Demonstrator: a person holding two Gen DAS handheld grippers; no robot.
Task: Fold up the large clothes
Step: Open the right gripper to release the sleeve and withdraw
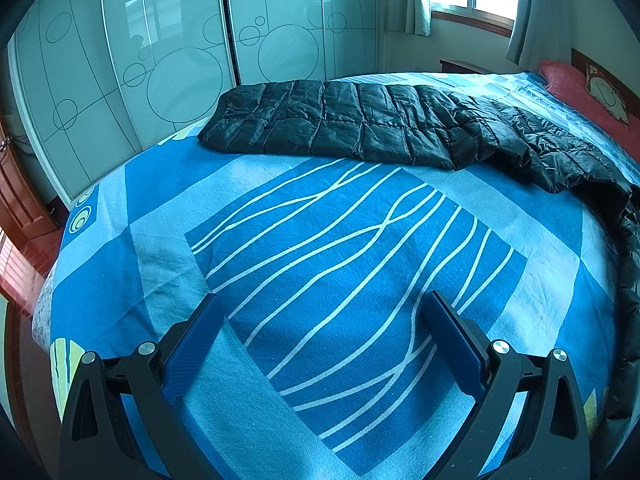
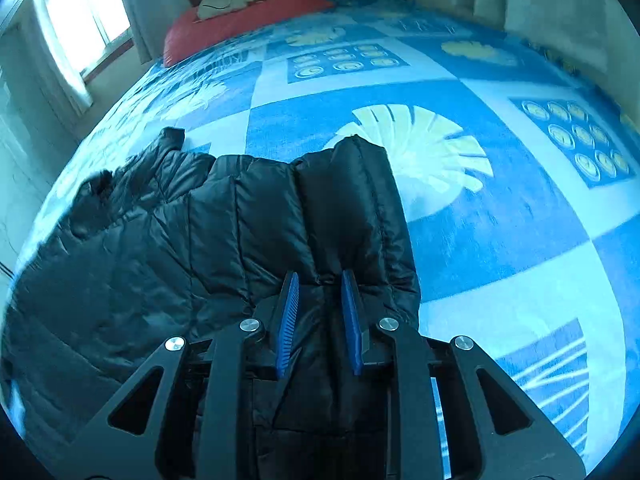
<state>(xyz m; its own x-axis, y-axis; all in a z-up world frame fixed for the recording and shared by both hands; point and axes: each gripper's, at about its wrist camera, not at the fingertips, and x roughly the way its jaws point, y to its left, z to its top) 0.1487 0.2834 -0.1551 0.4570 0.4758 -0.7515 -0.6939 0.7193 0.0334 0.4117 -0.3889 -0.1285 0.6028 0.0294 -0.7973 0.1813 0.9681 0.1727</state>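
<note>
The right hand-held gripper (image 2: 319, 280), clamped on a thin fold of the black puffer jacket (image 2: 224, 224), may lose that slippery fabric, while the left hand-held gripper (image 1: 324, 300) hovers apart over the bed (image 1: 160, 208).

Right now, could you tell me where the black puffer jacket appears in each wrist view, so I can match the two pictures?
Left wrist view: the black puffer jacket stretches across the far side of the bed, trailing down the right edge.
Right wrist view: it fills the lower left, with a fold of it between the right gripper fingers.
Shared landmark: the red pillow at the headboard.
</note>
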